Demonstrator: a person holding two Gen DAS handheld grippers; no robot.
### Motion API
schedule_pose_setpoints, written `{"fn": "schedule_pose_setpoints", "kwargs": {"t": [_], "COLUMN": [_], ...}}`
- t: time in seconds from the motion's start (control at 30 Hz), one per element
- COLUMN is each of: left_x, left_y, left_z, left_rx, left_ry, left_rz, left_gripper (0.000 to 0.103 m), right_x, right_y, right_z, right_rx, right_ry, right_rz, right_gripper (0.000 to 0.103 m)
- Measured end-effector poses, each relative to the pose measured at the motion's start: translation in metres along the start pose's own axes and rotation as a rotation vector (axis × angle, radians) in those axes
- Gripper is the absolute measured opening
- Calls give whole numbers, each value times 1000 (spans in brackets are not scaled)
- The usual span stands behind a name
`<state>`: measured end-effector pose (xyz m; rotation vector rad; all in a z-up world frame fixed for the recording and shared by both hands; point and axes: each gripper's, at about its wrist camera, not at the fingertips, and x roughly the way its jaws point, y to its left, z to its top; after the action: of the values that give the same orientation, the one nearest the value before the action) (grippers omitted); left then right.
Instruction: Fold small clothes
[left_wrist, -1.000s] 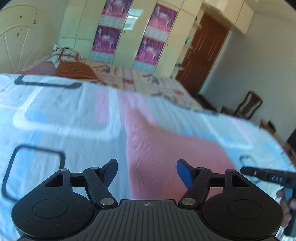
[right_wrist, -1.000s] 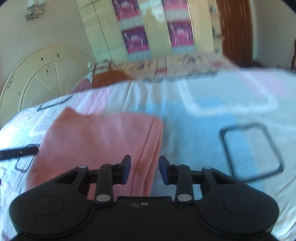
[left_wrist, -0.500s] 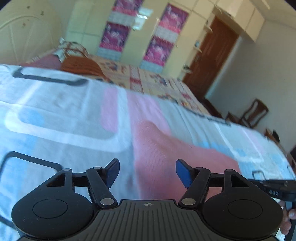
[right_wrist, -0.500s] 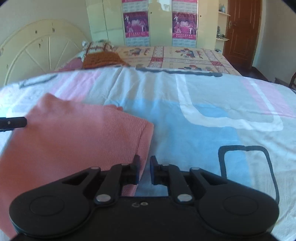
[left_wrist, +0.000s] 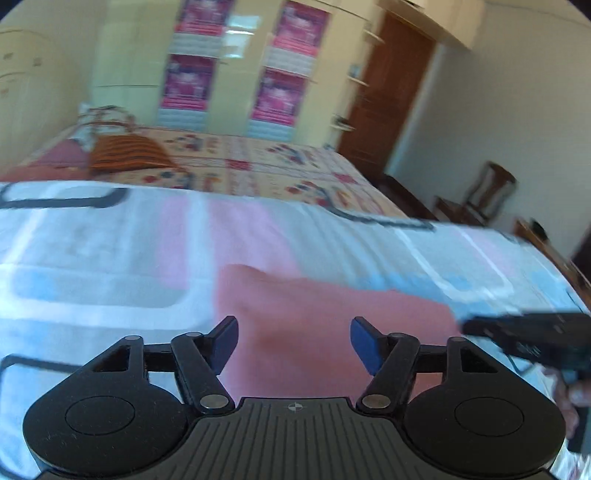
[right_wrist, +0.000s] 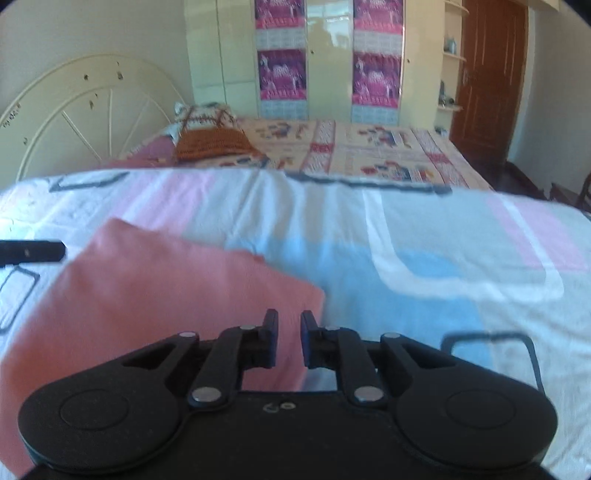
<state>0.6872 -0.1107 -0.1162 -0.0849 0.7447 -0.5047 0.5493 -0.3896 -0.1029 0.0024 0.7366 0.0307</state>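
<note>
A folded pink garment (left_wrist: 314, 314) lies flat on the patterned bed sheet (left_wrist: 92, 258). My left gripper (left_wrist: 293, 341) is open and empty, held above the garment's near left part. In the right wrist view the same garment (right_wrist: 155, 295) lies at the left. My right gripper (right_wrist: 289, 341) hovers over the garment's right edge, its jaws nearly closed with a narrow gap and nothing between them. The right gripper's body shows in the left wrist view (left_wrist: 535, 332), and the left gripper's tip shows in the right wrist view (right_wrist: 33, 251).
The sheet (right_wrist: 443, 258) has pink, blue and white blocks with dark outlines. Behind it is a second bed with an orange pillow (right_wrist: 214, 144) and a cream headboard (right_wrist: 85, 110). Wardrobes (right_wrist: 325, 55), a brown door (right_wrist: 487, 81) and a chair (left_wrist: 487, 192) stand further off.
My right gripper's jaws have narrowed from a wider gap to a small one. Both grippers have pulled back and risen a little from the garment, which lies still.
</note>
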Motion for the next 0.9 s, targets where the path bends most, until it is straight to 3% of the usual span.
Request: {"fn": "schedule_pose_setpoints", "kwargs": {"t": [0.07,0.1,0.2,0.33,0.43,0.53,0.63,0.73,0.83,0.9], "left_x": [28,33,28,-15,-44,-62,-74,-87,-106,-112], "left_y": [-6,-10,-24,-35,-39,-44,-45,-60,-71,-76], "left_z": [-7,-11,-7,-21,-48,-75,-96,-107,-111,-121], "left_rx": [3,26,65,82,61,75,83,173,180,190], "left_ry": [98,85,85,22,0,-4,-3,-5,-2,14], "left_rz": [-6,-9,26,-15,-45,-26,-7,36,27,52], "left_gripper": [58,58,58,58,58,58,58,58,58,58], "right_x": [18,34,38,-5,-42,-68,-73,-85,-107,-118], "right_y": [5,5,-4,-3,10,26,34,39,42,46], "right_z": [1,-2,-4,-7,-24,-50,-86,-104,-99,-101], "right_rx": [-17,-34,2,-2,-49,-116,-176,-212,-172,-173], "right_ry": [43,99,103,49,17,38,138,106,65,54], "right_rz": [11,-25,-30,12,91,138,31,-15,13,41], "right_gripper": [11,11,11,17,16,12,8,8,16,15]}}
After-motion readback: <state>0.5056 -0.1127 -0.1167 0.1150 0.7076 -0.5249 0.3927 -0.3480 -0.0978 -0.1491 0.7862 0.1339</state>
